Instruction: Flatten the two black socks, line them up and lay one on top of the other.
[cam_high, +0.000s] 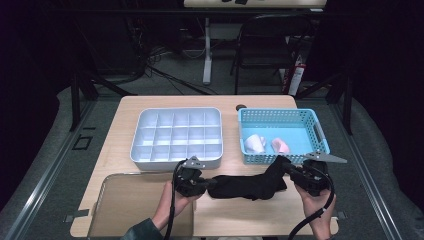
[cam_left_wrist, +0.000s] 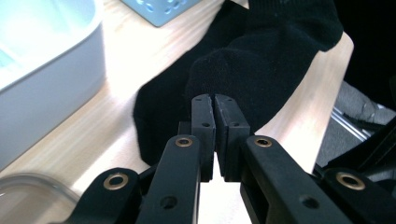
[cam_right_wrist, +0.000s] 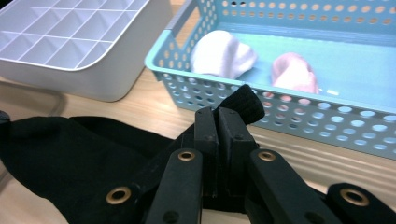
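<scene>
Nearest the high camera, two hands come in from the bottom edge over the light wooden desk (cam_high: 125, 107), each carrying a gripper. Flat on the desk's near left corner lies a clear tray (cam_high: 125, 200), just in front of the left hand. Farther back on the left stands a white divided box (cam_high: 177, 136), its compartments empty, and beside it on the right a blue perforated basket (cam_high: 282, 116) with a white rolled sock (cam_high: 254, 143) and a pink rolled sock (cam_high: 280, 145) lying side by side in it. Between the two hands, in front of the box and the basket, a black sock (cam_high: 247, 186) stretches across the desk, its right end raised toward the basket's near wall. The left gripper (cam_high: 200, 184) has its jaws closed on the sock's left end; in the left gripper view the pads meet with black fabric (cam_left_wrist: 261, 60) pinched at their tips. The right gripper (cam_high: 290, 170) is likewise closed on the sock's right end, and in the right gripper view a ribbed bit of cuff (cam_right_wrist: 243, 105) sticks up just past the pressed-together pads, close to the basket's wall.
</scene>
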